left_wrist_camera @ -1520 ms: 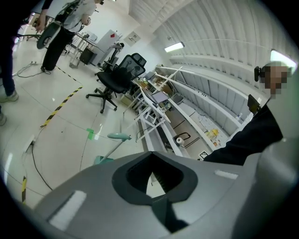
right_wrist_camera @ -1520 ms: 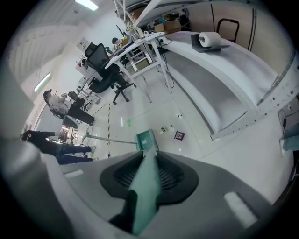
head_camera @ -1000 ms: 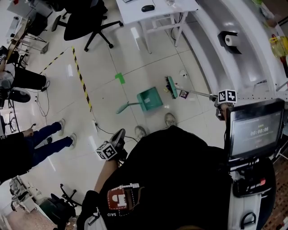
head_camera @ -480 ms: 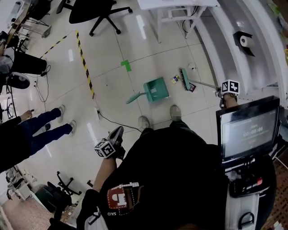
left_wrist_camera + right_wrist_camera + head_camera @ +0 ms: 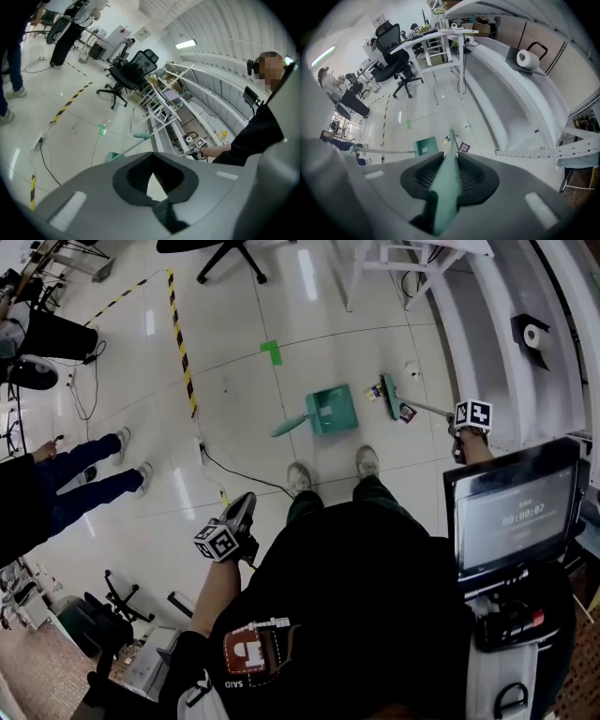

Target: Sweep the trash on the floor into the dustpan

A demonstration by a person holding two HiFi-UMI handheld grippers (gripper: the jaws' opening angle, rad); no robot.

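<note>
Green broom [image 5: 389, 396] lengthwise between clenched right fingers [image 5: 472, 176], head floorward beside dustpan [image 5: 333, 411]; left fingers [image 5: 125, 174] closed.

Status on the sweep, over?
Left tongs shut, empty. Right tongs shut on broom. Trash on floor beside broom head, outside dustpan. Nothing blocking.
</note>
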